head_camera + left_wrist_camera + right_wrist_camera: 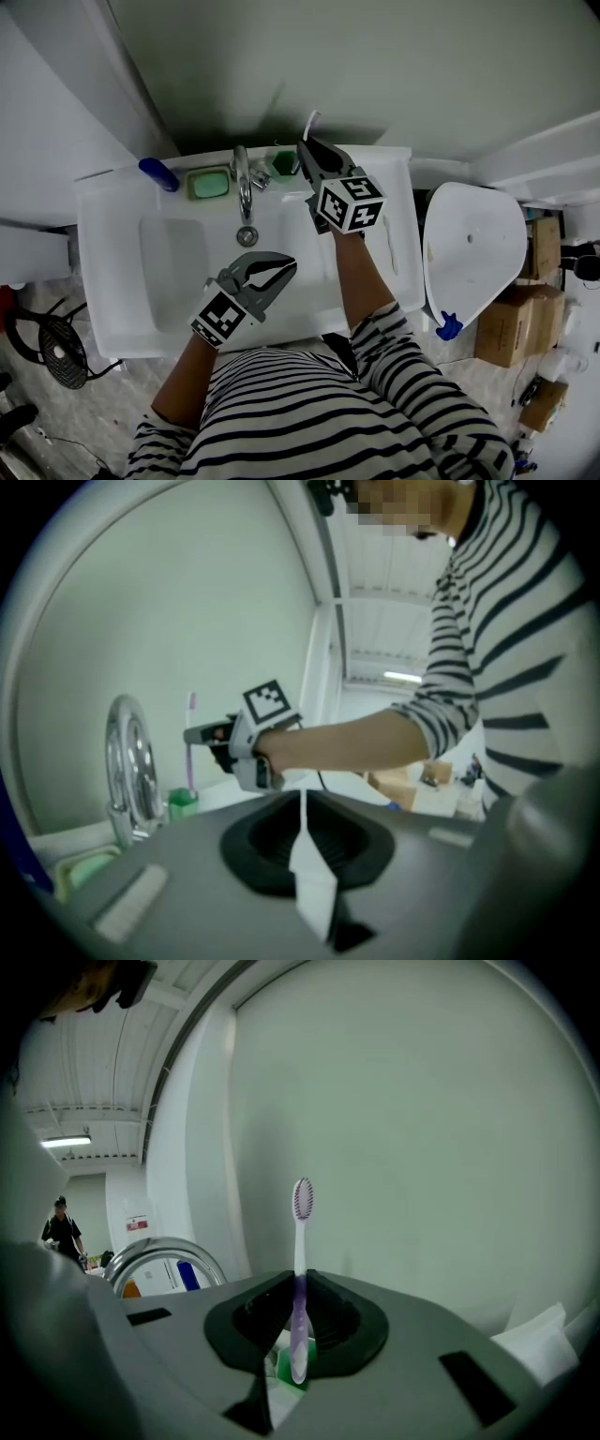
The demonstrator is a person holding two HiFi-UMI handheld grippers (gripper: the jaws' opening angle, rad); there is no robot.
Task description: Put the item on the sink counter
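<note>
my right hand-held gripper [306, 152] is at the back edge of the bench [112, 281], just right of the tap [244, 184]. its jaws are clamped on the purple handle of a toothbrush [301, 1232]. the brush stands upright with its bristle head on top, close to the wall. a green cup [281, 164] sits right under it on the back edge. i cannot tell whether the lower end of the handle touches the cup or hangs above it.

my left hand-held gripper [287, 266] hovers over the front right part of the basin [173, 272], well apart from the brush. its jaws are together with nothing between them. it points toward the right one.

left of the tap, a green soap dish [208, 183] rests on the back edge. a blue bottle [159, 174] lies beside it toward the back left corner.
</note>
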